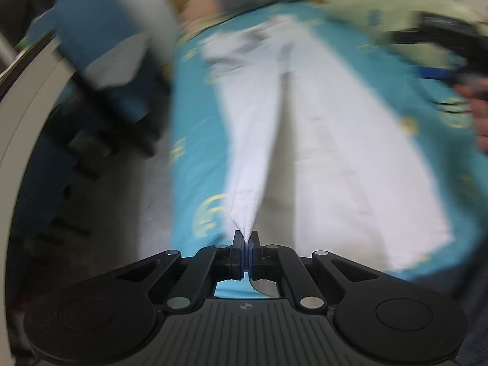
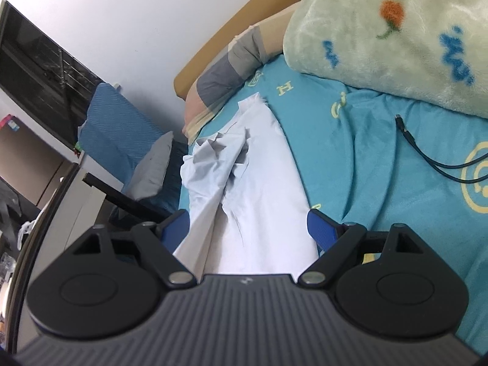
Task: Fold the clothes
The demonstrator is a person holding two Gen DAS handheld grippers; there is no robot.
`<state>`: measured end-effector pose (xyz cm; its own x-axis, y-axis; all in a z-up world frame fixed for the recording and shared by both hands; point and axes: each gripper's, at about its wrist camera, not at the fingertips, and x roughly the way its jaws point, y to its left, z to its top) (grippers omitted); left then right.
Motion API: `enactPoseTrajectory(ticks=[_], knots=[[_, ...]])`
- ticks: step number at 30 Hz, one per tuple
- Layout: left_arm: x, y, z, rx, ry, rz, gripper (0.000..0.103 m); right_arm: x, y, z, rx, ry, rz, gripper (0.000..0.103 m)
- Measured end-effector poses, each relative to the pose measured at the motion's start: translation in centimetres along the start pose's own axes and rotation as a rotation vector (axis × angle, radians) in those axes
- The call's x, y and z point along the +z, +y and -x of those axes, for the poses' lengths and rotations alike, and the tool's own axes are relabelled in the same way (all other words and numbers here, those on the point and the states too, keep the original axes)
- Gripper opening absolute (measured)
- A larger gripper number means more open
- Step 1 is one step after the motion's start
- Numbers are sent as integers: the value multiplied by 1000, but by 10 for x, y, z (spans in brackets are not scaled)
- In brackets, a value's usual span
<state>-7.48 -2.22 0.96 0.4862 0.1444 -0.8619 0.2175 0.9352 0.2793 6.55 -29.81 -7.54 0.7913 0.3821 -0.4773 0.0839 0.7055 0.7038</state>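
White trousers (image 1: 320, 128) lie lengthwise on a turquoise bed sheet (image 1: 195, 152). My left gripper (image 1: 246, 238) is shut on the hem of the left trouser leg and lifts it off the bed; this view is blurred. In the right wrist view the trousers (image 2: 259, 189) run away from me, with the crumpled waist at the far end. My right gripper (image 2: 248, 228) is open, its blue pads on either side of the trouser leg, close above it. The right gripper also shows in the left wrist view (image 1: 439, 45) at the far right, held by a hand.
A pale green patterned blanket (image 2: 396, 39) lies bunched at the far right of the bed. A black cable (image 2: 427, 152) lies on the sheet (image 2: 381, 183). A striped pillow (image 2: 225, 70) rests by the tan headboard (image 2: 244, 18). A blue chair (image 2: 122, 131) stands left of the bed.
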Motion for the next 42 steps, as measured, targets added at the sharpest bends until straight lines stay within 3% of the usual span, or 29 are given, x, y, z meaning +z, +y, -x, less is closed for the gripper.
enactPoseTrajectory(ticks=[4,8,13,14,16,19,23,25,27,29,31,35,38,39,40,42], knots=[[-1,-39,5,-133,-21,-19,2,-1,7,3,-9,-7,50,87],[-6,-65,-25,-211,10,-18,2,-6,12,5,-24,16,107,86],[-28,-53,-71,-317,100,85,5,-18,8,19,-57,81,131,86],[-30,-47,-77,-351,126,122,10,-22,7,23,-47,106,123,86],[-32,-30,-81,-415,153,205,39,-30,3,33,-27,156,105,86],[-34,6,-79,-457,125,372,61,-45,0,42,16,262,89,85],[-34,61,-93,-486,146,647,68,-54,-15,44,-39,337,-12,85],[-30,75,-109,-453,162,701,69,-56,-26,40,-81,378,-78,87],[-30,85,-120,-373,119,702,72,-61,-36,31,-106,429,-134,86],[-34,88,-141,-334,159,731,71,-67,-37,26,-104,458,-133,74],[-42,90,-154,-382,188,781,65,-72,-32,26,-89,476,-103,61],[-45,85,-159,-401,196,771,61,-78,-22,25,-104,499,-41,59],[-41,70,-160,-421,215,693,32,-84,-23,18,-153,533,-2,59],[-39,65,-159,-431,215,664,16,-87,-23,15,-164,548,6,59],[-39,63,-155,-442,204,640,8,-91,-24,12,-165,569,8,59],[-38,60,-142,-454,165,610,5,-96,-25,9,-142,611,-9,59]])
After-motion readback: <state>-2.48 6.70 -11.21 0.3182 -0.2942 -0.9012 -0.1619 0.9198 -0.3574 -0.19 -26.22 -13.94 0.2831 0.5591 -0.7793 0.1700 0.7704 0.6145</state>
